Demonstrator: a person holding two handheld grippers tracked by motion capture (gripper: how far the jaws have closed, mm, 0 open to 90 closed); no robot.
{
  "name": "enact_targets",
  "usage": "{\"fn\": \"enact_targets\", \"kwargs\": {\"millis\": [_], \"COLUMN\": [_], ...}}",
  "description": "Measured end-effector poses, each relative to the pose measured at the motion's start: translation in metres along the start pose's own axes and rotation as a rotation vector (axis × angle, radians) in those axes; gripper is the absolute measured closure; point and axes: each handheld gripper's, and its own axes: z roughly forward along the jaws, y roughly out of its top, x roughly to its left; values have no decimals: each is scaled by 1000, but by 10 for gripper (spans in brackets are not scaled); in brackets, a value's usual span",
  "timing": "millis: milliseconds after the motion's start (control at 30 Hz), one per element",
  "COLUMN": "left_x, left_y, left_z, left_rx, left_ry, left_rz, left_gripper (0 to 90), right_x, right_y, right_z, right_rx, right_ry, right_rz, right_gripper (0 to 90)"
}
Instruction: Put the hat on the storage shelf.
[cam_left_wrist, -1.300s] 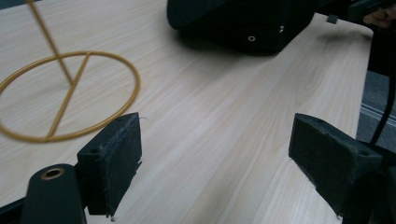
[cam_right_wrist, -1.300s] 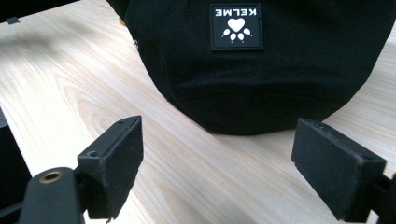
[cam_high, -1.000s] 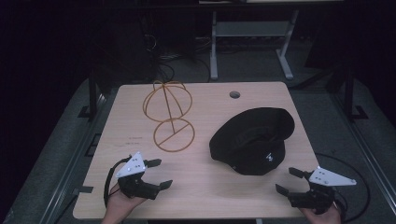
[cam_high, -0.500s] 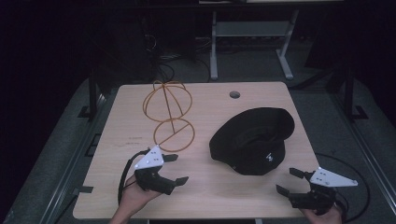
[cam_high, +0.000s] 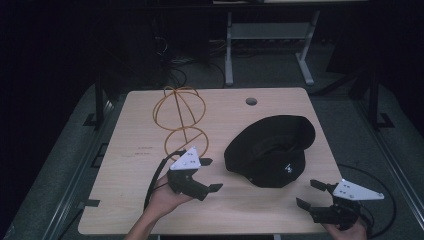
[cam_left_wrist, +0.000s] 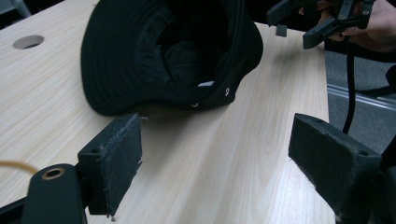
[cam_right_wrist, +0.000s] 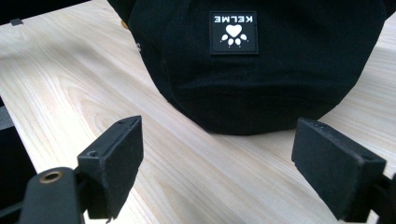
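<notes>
A black bucket hat (cam_high: 270, 150) lies opening-up on the right half of the wooden table (cam_high: 125, 165). In the right gripper view its white paw patch (cam_right_wrist: 233, 32) faces me. An orange wire stand (cam_high: 181, 116) of two linked hoops rises at the back left. My left gripper (cam_high: 212, 175) is open just left of the hat, jaws pointed at the brim (cam_left_wrist: 205, 95), nothing between them. My right gripper (cam_high: 307, 193) is open at the front right edge, a short way from the hat's crown (cam_right_wrist: 261, 84). It also shows far off in the left gripper view (cam_left_wrist: 317, 18).
A round cable hole (cam_high: 251, 101) sits near the table's back edge. A grey desk frame (cam_high: 265, 40) stands on the dark floor behind. Cables trail from both grippers over the front edge.
My left gripper has travelled right and forward from the front left corner to just beside the hat, staying open. The right gripper and the hat have not moved.
</notes>
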Motion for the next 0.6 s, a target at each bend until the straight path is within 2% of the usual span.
{"fn": "enact_targets", "kwargs": {"millis": [100,233,500,600], "left_x": [1,1,2,5], "left_y": [11,18,22,23], "left_z": [10,22,44,49], "left_rx": [2,17,47,57], "left_ry": [-17,-42,-59,-64], "left_rz": [15,24,30,35], "left_gripper": [172,178,179,223], "right_x": [-1,0,0,0], "right_y": [0,0,-1,-1], "right_z": [0,-1,-2,-2], "right_rx": [1,-4,-4,-3], "right_ry": [2,3,6,8], "right_rz": [-1,6,6,2], "right_gripper": [162,162,162,162]}}
